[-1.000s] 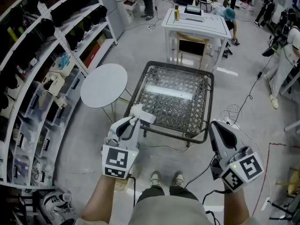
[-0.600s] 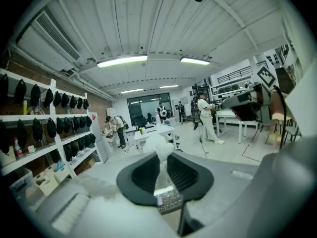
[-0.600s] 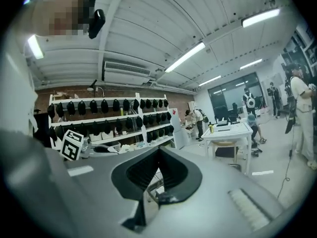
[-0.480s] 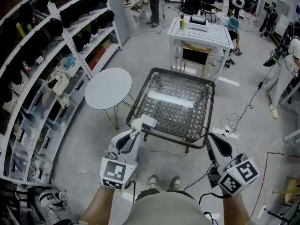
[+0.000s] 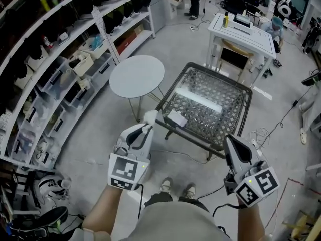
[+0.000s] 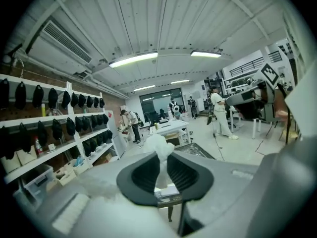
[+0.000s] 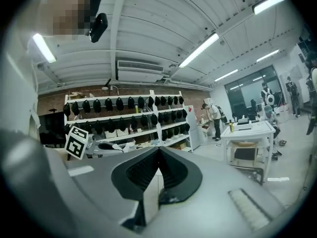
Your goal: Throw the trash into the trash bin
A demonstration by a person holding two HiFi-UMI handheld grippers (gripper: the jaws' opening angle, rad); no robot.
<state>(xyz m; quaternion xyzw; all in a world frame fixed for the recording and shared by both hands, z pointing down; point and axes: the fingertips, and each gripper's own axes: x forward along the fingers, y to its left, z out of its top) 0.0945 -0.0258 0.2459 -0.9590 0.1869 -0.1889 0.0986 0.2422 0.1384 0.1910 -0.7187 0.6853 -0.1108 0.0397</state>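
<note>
A crumpled white tissue sticks up out of my left gripper, which is shut on it. In the left gripper view the tissue stands pinched between the dark pads of the left gripper, held in the air well above the floor. My right gripper hangs at the lower right, shut with nothing in it. The right gripper view shows its jaws meeting at the tips. No trash bin appears in any view.
A glass-topped wicker table stands ahead with a small white box on its near corner. A round white side table is to its left, shelves with bins run along the left, and a white desk is behind. Cables lie on the floor.
The view has swung left, so the tables now sit further right and the shelves fill more of the picture. Both grippers travelled along with it. The tissue stays in the left jaws.
</note>
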